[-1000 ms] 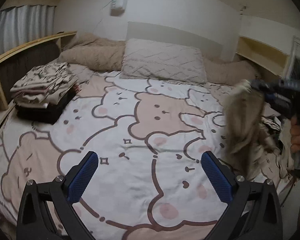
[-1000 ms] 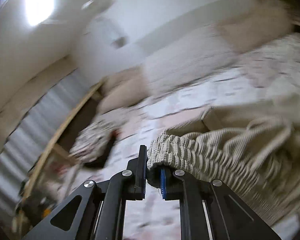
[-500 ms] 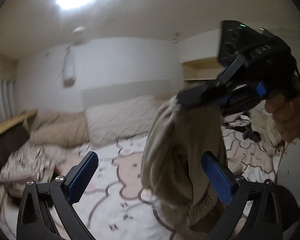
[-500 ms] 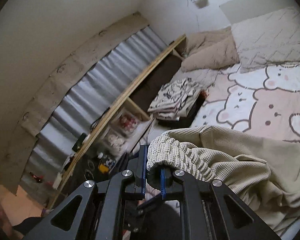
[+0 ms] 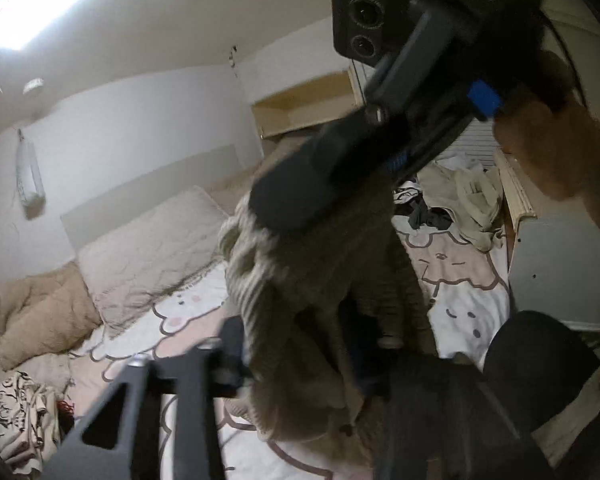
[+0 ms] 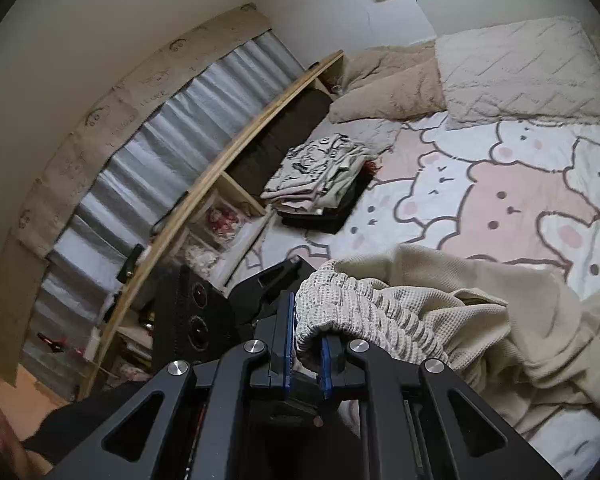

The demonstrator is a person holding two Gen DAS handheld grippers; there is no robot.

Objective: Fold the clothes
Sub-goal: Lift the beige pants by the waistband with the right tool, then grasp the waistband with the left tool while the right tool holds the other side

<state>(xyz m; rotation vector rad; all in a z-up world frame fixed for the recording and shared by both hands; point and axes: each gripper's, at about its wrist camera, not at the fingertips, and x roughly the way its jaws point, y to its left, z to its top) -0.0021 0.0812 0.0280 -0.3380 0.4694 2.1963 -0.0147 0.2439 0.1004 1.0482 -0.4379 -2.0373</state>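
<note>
A beige waffle-knit garment (image 5: 300, 280) hangs in a bunch over the bed. My right gripper (image 6: 306, 344) is shut on its ribbed elastic hem (image 6: 340, 300), and the rest of the cloth (image 6: 480, 320) trails down to the right. From the left wrist view, the right gripper (image 5: 276, 204) holds the cloth from above, with a hand (image 5: 560, 140) behind it. My left gripper (image 5: 300, 344) is tilted, and its jaws are closing on the hanging bunch lower down. The left finger (image 5: 232, 344) lies against the cloth. The other finger is mostly hidden in the folds.
The bed has a pink and white bear-print sheet (image 6: 500, 200). A stack of folded clothes (image 6: 320, 176) lies near the wooden side shelf (image 6: 220, 184). Pillows (image 6: 520, 68) sit at the head. A pile of unfolded clothes (image 5: 460, 196) lies at the bed's far side.
The left jaws were wide open and have narrowed onto the hanging garment, and that gripper has rolled and risen. The right gripper has kept its grip on the hem and come closer.
</note>
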